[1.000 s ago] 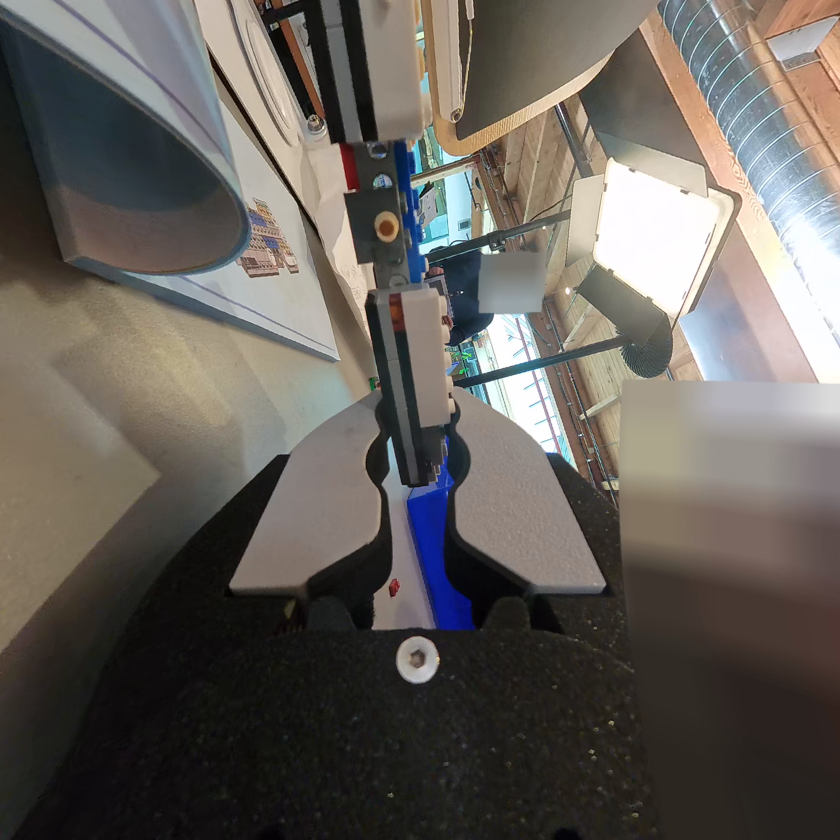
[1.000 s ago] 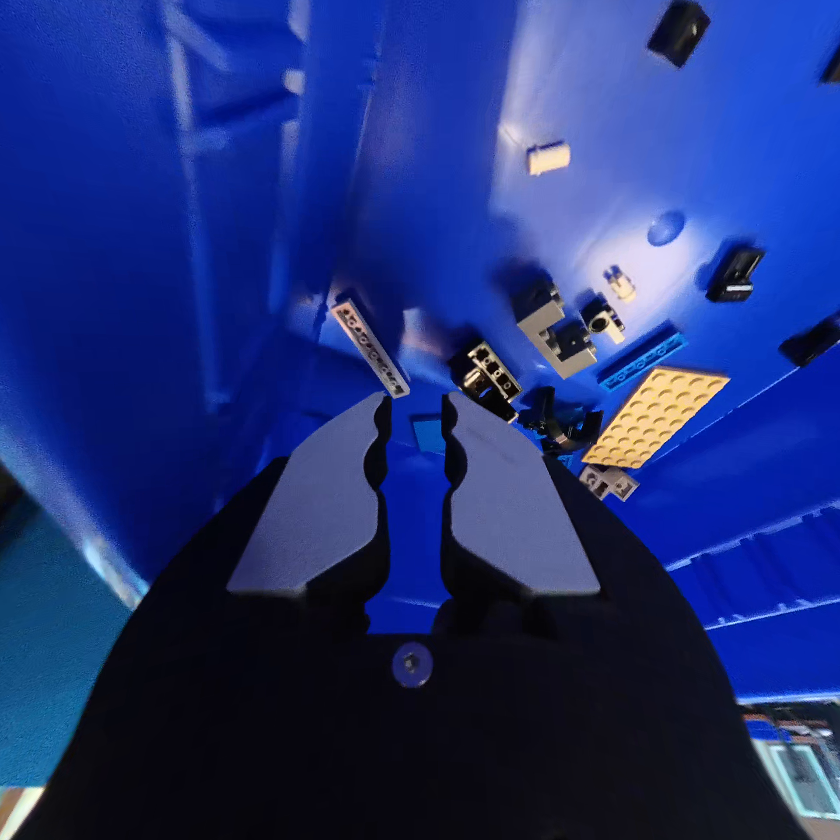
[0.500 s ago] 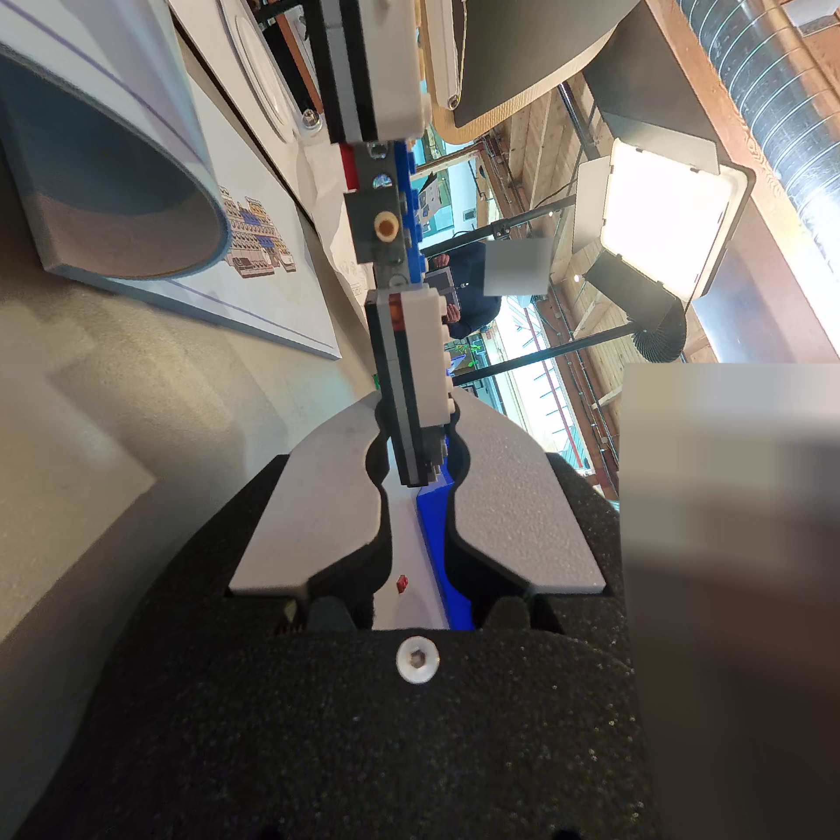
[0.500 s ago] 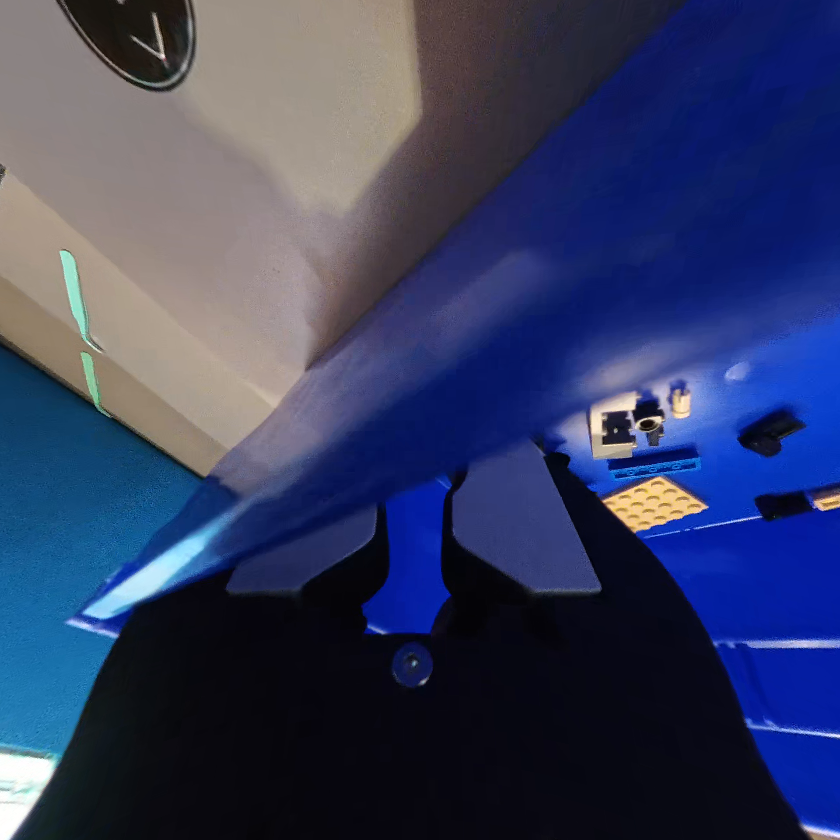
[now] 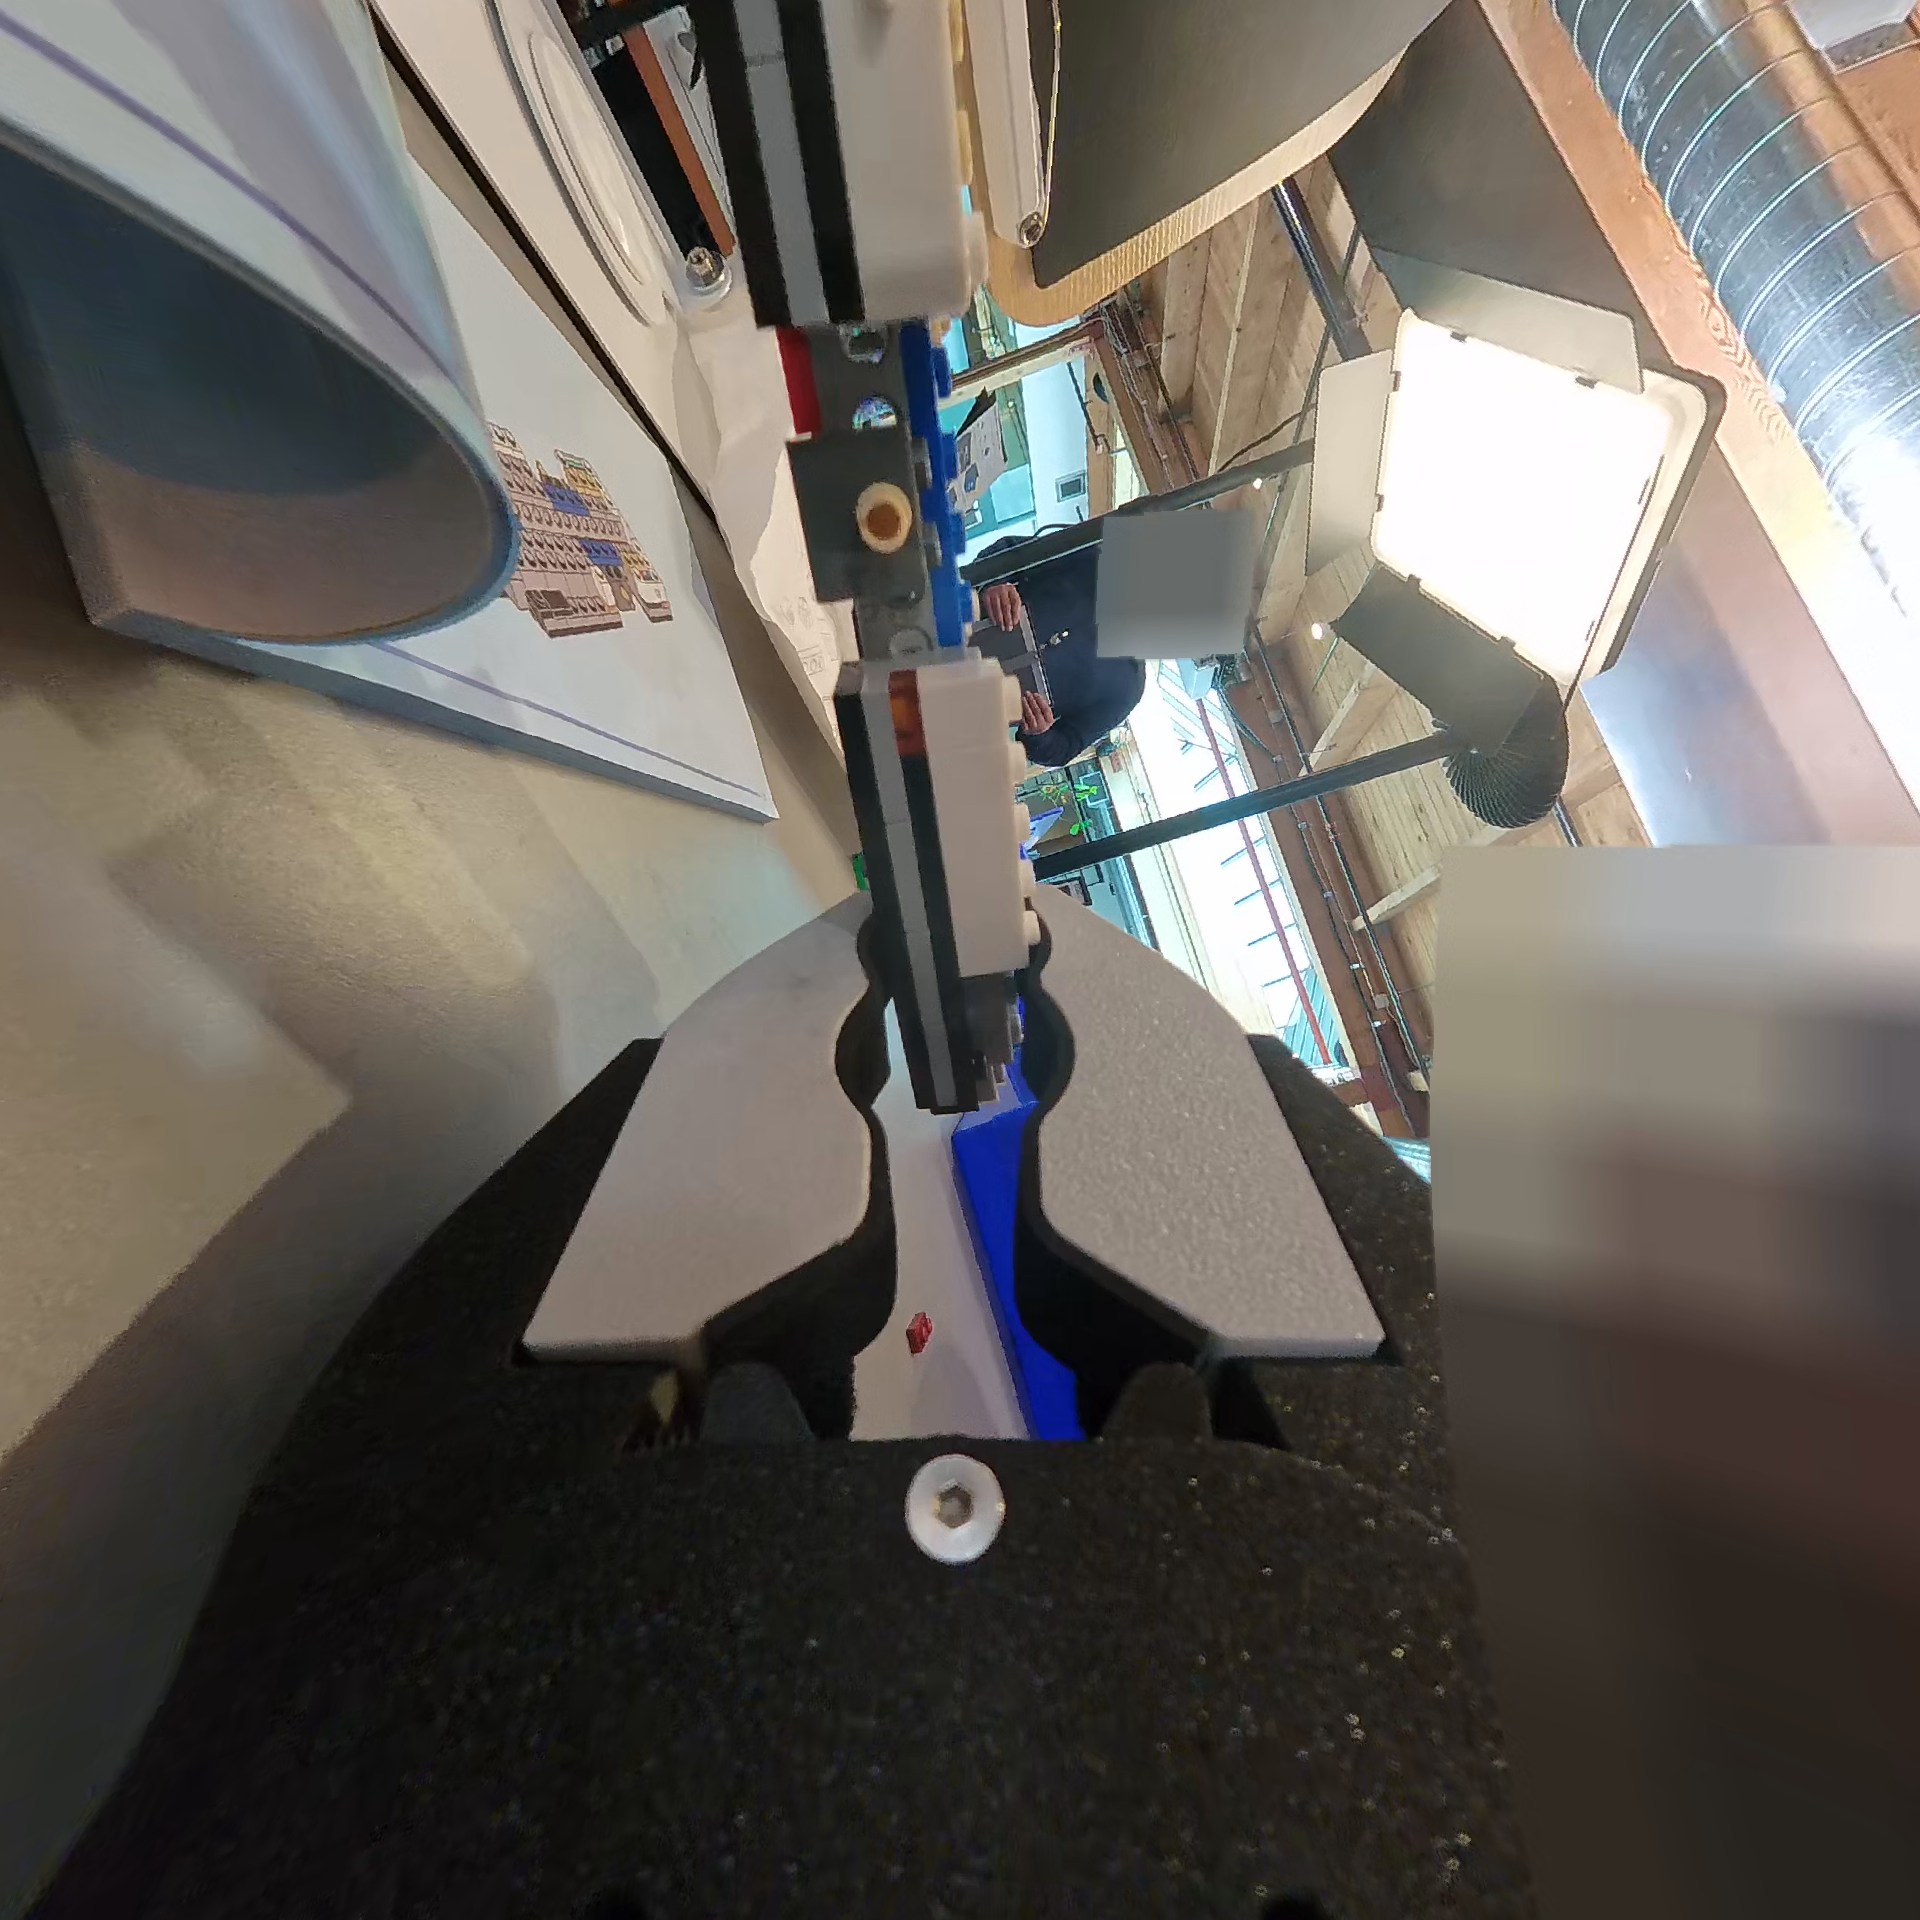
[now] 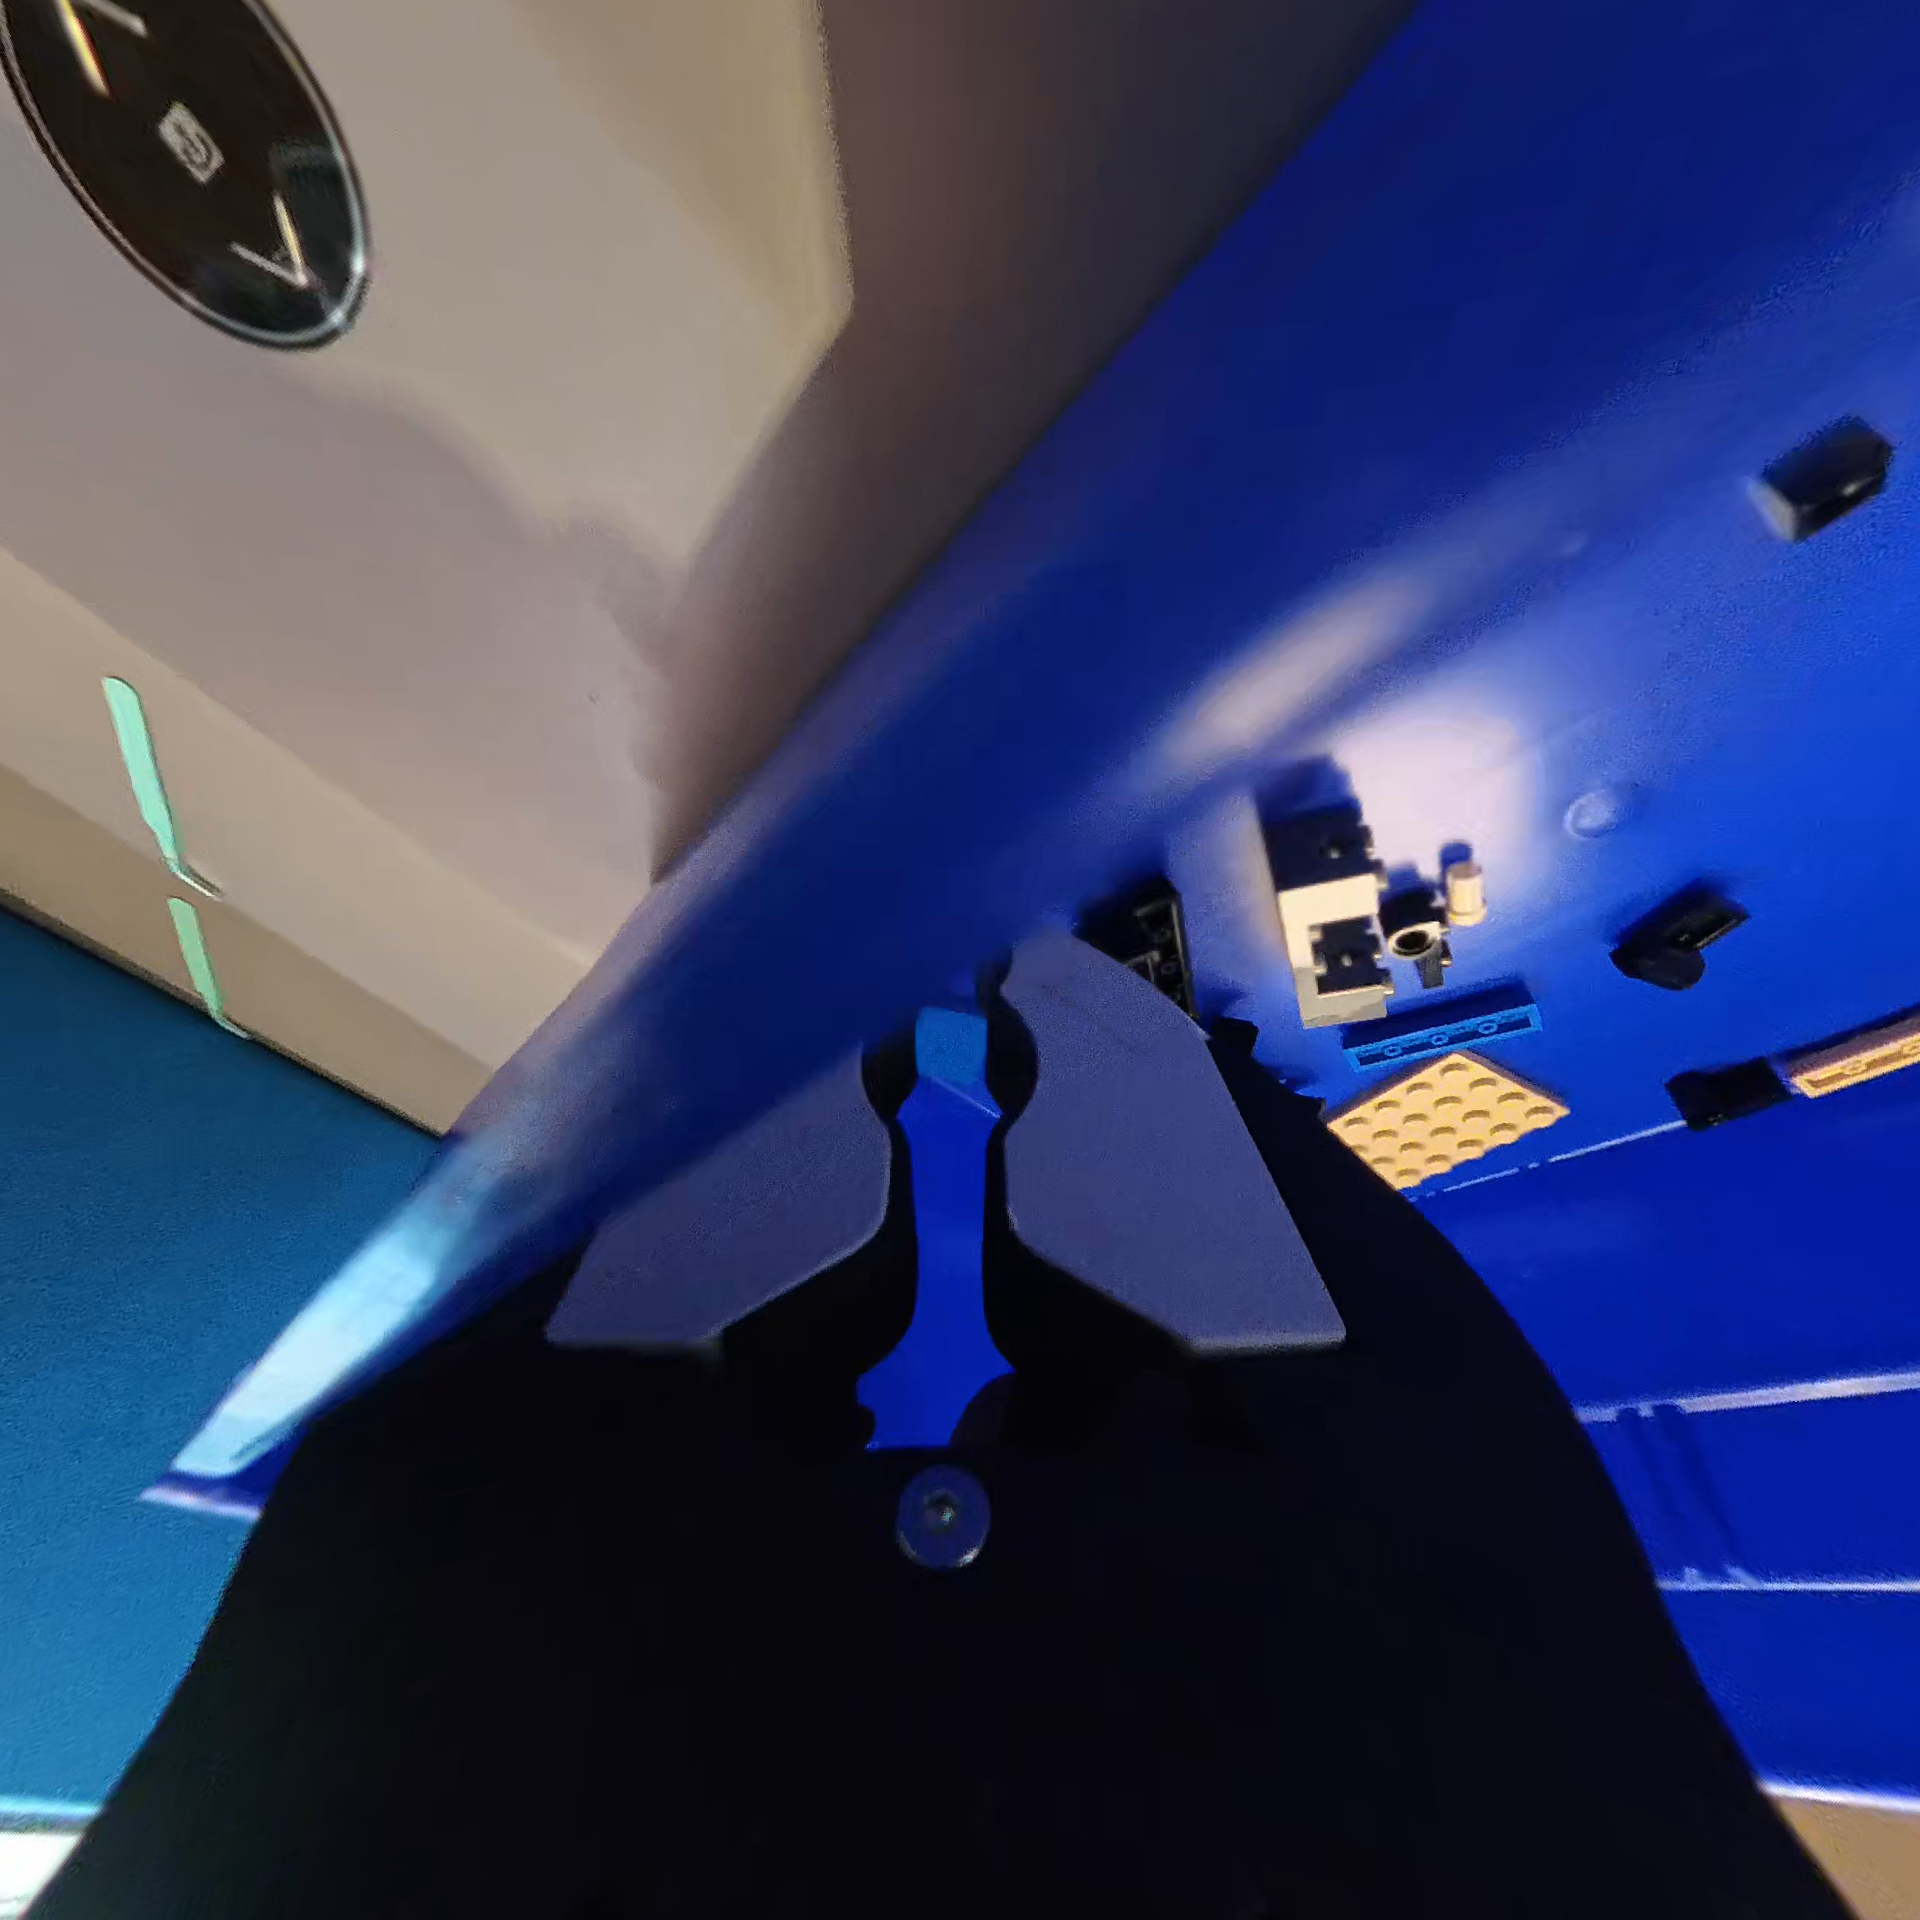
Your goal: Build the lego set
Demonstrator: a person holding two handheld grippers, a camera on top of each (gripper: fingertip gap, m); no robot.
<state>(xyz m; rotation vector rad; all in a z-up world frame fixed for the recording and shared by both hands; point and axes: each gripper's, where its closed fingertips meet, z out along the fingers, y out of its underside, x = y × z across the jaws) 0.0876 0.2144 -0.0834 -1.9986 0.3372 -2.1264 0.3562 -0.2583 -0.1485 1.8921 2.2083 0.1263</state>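
Observation:
In the left wrist view my left gripper [image 5: 951,935] is shut on the lower end of a long brick assembly [image 5: 956,810] of black, grey and white layers. The assembly runs up past a dark grey block with a tan pin [image 5: 883,514], a blue plate and a red piece. In the right wrist view my right gripper [image 6: 935,1034] is at the side wall of a blue bin [image 6: 1143,520], shut on a small light-blue piece [image 6: 951,1047] at its fingertips. The bin wall hides the left fingertip; the right finger [image 6: 1122,1143] shows.
Loose pieces lie on the bin floor: a tan plate [image 6: 1444,1117], a white and black block [image 6: 1335,925], a blue plate [image 6: 1444,1023], black bricks [image 6: 1823,478]. A curled instruction booklet [image 5: 260,416] and a bright lamp panel [image 5: 1507,499] flank the assembly. A person [image 5: 1070,665] sits far behind.
My right gripper swung from deep in the bin to its side wall, its jaws narrowed a little, and the light-blue piece stayed between them. My left gripper barely moved.

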